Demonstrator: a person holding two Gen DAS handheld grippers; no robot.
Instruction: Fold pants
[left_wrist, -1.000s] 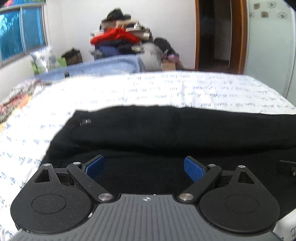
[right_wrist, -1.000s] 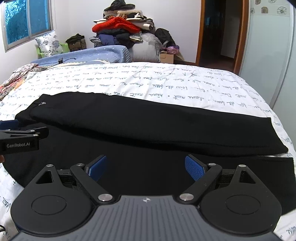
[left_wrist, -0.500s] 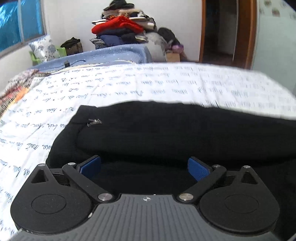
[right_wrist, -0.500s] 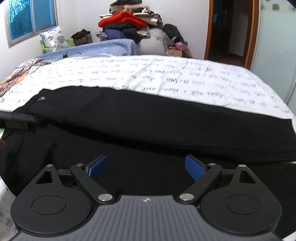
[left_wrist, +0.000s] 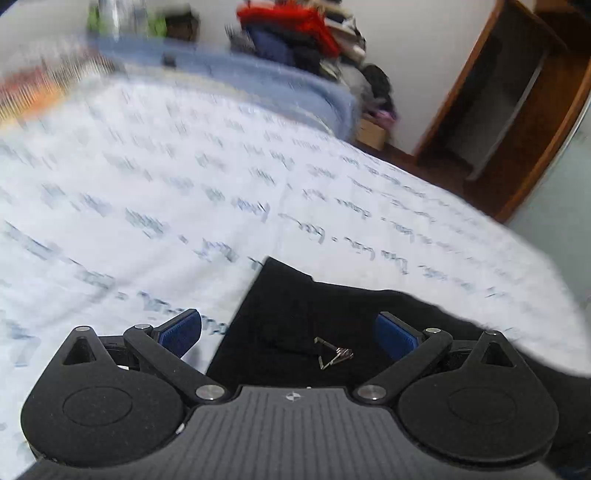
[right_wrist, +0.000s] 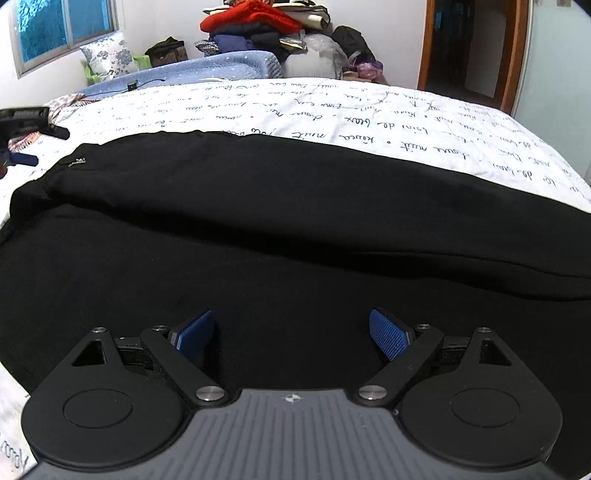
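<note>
Black pants lie lengthwise across the white bed, folded along their length. The right gripper hovers open above the middle of the near fold, with only black cloth under its blue pads. The left gripper is open at the pants' left end. Its left pad sits over the sheet and its right pad over the cloth. A small metal clasp lies on the fabric between the jaws. In the right wrist view a blue pad of the left gripper shows at the far left edge.
The bed sheet is white with handwriting print. Behind the bed are a blue mattress, a pile of clothes and a floral pillow. An open doorway stands at the back right.
The left gripper swept left to the pants' end corner and rolled, so its view is tilted and blurred. The right gripper sank a little closer to the cloth.
</note>
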